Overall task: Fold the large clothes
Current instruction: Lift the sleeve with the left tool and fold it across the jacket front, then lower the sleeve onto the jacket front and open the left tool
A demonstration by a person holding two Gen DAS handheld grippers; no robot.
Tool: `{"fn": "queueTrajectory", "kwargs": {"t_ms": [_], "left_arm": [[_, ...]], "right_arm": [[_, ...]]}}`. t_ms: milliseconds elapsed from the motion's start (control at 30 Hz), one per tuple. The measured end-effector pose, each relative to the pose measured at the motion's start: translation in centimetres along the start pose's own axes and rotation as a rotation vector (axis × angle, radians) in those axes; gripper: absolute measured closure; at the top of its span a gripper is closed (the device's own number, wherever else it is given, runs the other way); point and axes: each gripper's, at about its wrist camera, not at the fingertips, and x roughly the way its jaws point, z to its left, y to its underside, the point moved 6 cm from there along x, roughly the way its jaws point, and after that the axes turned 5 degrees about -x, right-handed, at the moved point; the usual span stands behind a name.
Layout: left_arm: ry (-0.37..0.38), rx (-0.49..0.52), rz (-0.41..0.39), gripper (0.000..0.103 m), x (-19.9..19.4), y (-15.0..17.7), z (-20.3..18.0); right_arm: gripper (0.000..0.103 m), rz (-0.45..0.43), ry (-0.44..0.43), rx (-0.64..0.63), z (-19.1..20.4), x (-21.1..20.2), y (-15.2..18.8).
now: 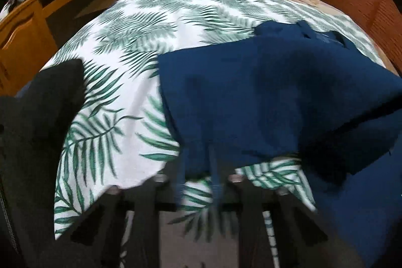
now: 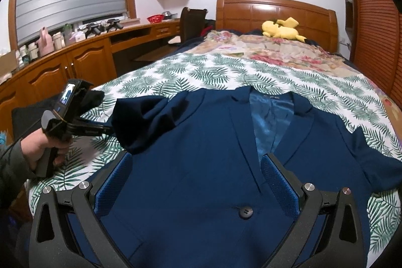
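A navy blue blazer (image 2: 201, 142) lies face up on the palm-leaf bedsheet (image 2: 201, 69), lapels apart and its shiny lining showing. Its left sleeve (image 2: 143, 122) is bunched and raised off the sheet. A hand (image 2: 37, 147) holds my left gripper (image 2: 110, 129), which is shut on the end of that sleeve. In the left wrist view the left gripper (image 1: 198, 175) is blurred, its fingers close together at the dark fabric's edge (image 1: 251, 92). My right gripper (image 2: 198, 167) is wide open just above the blazer's front, its blue pads (image 2: 279, 182) either side, with the button (image 2: 245, 212) below between them.
A floral blanket (image 2: 263, 49) and a yellow plush toy (image 2: 281, 29) lie near the wooden headboard (image 2: 273, 14). Wooden cabinets and a desk (image 2: 75, 62) run along the left, and a louvred wardrobe (image 2: 371, 29) stands on the right. Something black (image 1: 37, 117) fills the left edge of the left wrist view.
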Motion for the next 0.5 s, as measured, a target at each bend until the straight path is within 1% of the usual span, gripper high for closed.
{"fn": "queueTrajectory", "kwargs": {"t_ms": [67,200,367,500], "left_arm": [[-0.021,0.027,-0.041,0.099,-1.5,-0.8,-1.0],[-0.005,0.069,-0.155,0.1,-6.6,-3.1,-4.0],[0.034,0.144,-0.28,0.1,-13.4,-5.1,-9.7],[0.081,0.196,-0.336,0.1,-17.6,-5.3,-14.1]], "right_arm": [[0.0,-0.003,0.003,-0.003,-0.1,-0.4,0.1],[0.0,-0.013,0.017,-0.007,-0.7,-1.6,0.2],[0.0,-0.039,0.029,-0.002,-1.8,-4.3,0.3],[0.0,-0.07,0.046,0.004,-2.9,-6.9,0.3]]}}
